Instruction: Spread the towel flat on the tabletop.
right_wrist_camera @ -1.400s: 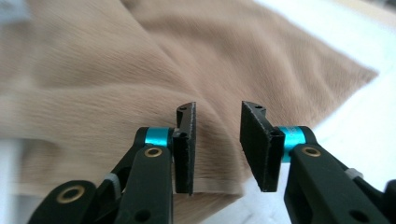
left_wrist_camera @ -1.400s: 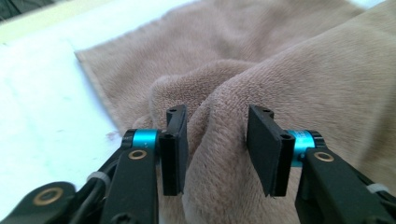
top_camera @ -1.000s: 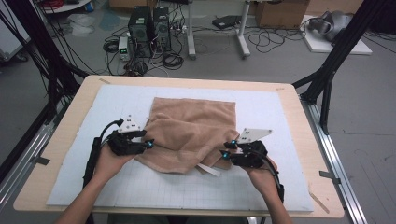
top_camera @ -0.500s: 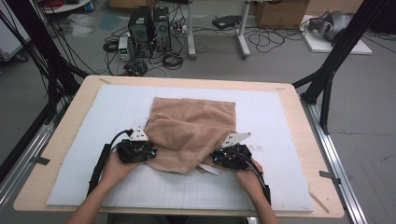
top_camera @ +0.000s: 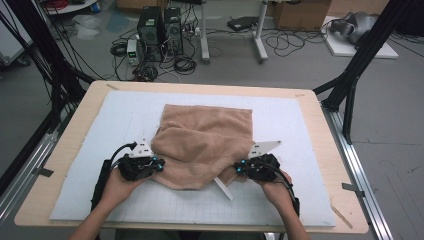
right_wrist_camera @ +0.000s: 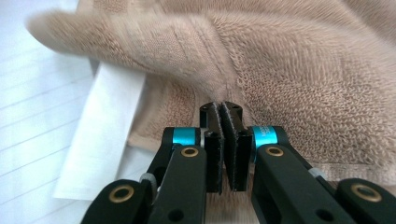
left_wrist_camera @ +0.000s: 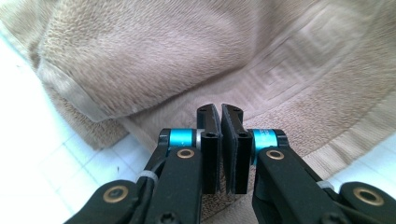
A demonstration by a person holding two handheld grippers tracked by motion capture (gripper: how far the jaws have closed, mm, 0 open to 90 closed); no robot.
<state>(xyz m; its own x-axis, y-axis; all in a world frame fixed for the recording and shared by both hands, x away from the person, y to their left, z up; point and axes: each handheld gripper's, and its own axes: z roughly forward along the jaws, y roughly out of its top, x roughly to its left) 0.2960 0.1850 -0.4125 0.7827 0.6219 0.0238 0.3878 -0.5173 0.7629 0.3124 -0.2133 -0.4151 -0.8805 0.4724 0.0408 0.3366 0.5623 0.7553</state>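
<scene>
Each hand-held gripper pinches the plush, rumpled tan towel

counter: wooden, I see a white gridded mat on it | floor behind: computer towers, cables, perhaps a cardboard box

Wooden table, white mat, tan towel

Towel: tan terry cloth, fuzzy matt pile, woven border band. Mat: white, matt, faint grid. Table edge: pale wood. Gripper jaws: matt black, glossy blue collars.
</scene>
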